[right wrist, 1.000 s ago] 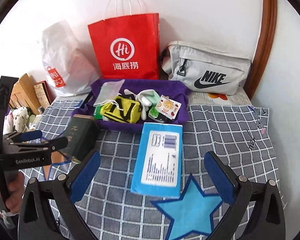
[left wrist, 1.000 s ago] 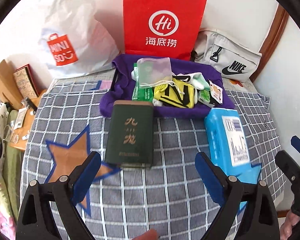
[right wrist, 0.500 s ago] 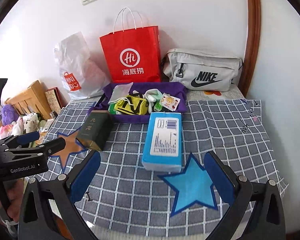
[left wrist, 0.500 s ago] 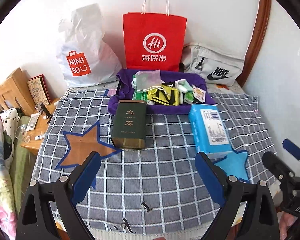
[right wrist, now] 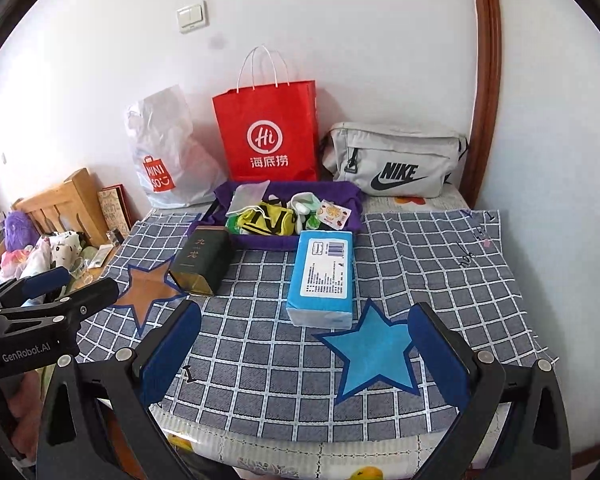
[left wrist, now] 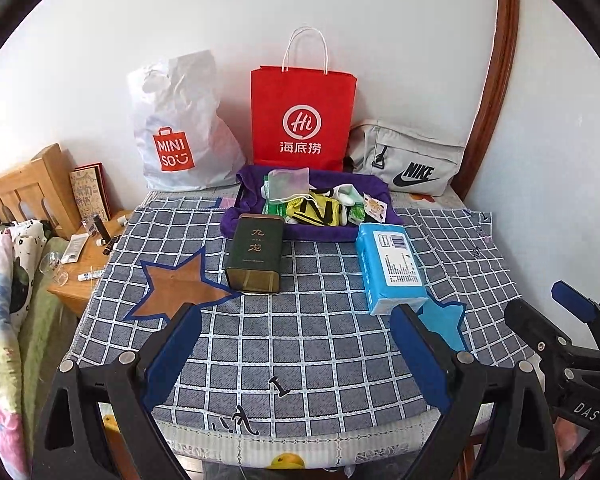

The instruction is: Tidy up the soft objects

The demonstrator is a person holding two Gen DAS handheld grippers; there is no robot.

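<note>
A purple tray (left wrist: 256, 188) (right wrist: 260, 240) at the back of the checked cloth holds a yellow-black fabric piece (left wrist: 314, 212) (right wrist: 266, 218), white-green socks (left wrist: 348, 196), a clear pouch (left wrist: 288, 182) and small packets. A blue tissue pack (left wrist: 392, 268) (right wrist: 324, 276) lies in front of the tray, right of a dark green tin (left wrist: 256, 252) (right wrist: 202, 260). My left gripper (left wrist: 296, 356) and right gripper (right wrist: 304, 352) are both open and empty, held above the table's front edge, well back from everything.
A red paper bag (left wrist: 304, 120), a white Miniso bag (left wrist: 176, 132) and a grey Nike pouch (left wrist: 408, 160) stand against the wall. An orange star (left wrist: 176, 284) and a blue star (right wrist: 374, 354) mark the cloth. A wooden nightstand (left wrist: 80, 256) is left.
Both grippers have pulled back and up from the table, so the tray, tin and tissue pack look smaller and farther. Nothing on the table has moved.
</note>
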